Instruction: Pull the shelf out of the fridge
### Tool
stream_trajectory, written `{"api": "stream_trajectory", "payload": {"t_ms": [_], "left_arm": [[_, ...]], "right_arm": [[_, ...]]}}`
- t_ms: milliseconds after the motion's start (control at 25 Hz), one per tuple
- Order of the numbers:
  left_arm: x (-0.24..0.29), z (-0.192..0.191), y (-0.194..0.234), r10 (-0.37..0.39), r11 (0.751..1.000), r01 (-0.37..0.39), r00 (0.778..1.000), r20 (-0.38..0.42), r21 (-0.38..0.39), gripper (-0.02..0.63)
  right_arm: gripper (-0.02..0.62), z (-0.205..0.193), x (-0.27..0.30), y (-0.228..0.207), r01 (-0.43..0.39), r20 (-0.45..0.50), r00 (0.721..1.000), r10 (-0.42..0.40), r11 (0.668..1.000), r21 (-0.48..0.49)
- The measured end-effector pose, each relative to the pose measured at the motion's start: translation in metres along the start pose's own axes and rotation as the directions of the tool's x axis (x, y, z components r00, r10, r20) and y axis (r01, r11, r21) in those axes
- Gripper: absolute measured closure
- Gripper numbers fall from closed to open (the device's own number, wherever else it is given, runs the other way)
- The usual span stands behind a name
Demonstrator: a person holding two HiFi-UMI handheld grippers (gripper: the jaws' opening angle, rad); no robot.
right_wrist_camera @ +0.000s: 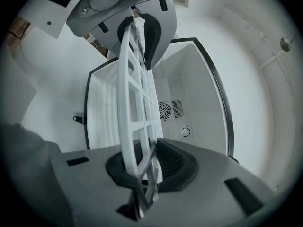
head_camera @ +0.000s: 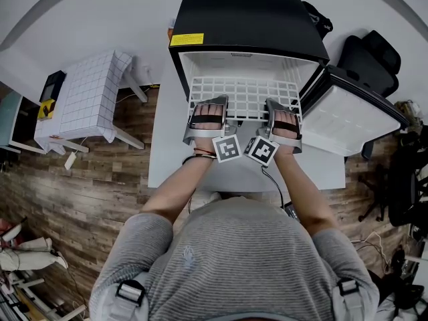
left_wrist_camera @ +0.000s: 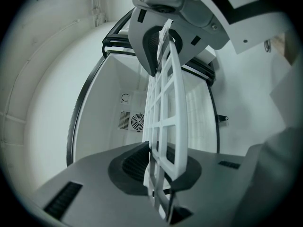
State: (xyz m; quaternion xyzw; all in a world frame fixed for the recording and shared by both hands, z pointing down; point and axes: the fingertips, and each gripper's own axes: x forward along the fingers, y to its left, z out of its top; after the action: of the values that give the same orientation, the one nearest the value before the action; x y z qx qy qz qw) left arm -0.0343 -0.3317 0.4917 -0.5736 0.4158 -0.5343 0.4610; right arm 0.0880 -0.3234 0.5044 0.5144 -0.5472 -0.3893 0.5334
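Head view: a black fridge (head_camera: 247,19) sits on a white surface (head_camera: 167,152) with its door (head_camera: 348,122) swung open to the right. The white grid shelf (head_camera: 244,92) lies in the open compartment, and the left tool (head_camera: 208,102) and right tool (head_camera: 281,105) are side by side at its front edge. Left gripper view: the left tool (left_wrist_camera: 158,108) has its jaws narrow and clamped on the shelf (left_wrist_camera: 163,122), with the fridge's white inside beyond. Right gripper view: the right tool (right_wrist_camera: 142,103) also has its jaws narrow, pressed on the shelf's (right_wrist_camera: 132,112) front edge.
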Motion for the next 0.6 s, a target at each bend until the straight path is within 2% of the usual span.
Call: {"api": "stream_trajectory", "payload": {"t_ms": [600], "left_arm": [[-0.0061, -0.0002, -0.0003, -0.020, 1.000, 0.020, 1.000, -0.001, -0.007, 0.558]], "right_arm": [[0.552, 0.0005, -0.0071, -0.0011, 0.005, 0.017, 1.000, -0.005, 1.000, -0.003]]}}
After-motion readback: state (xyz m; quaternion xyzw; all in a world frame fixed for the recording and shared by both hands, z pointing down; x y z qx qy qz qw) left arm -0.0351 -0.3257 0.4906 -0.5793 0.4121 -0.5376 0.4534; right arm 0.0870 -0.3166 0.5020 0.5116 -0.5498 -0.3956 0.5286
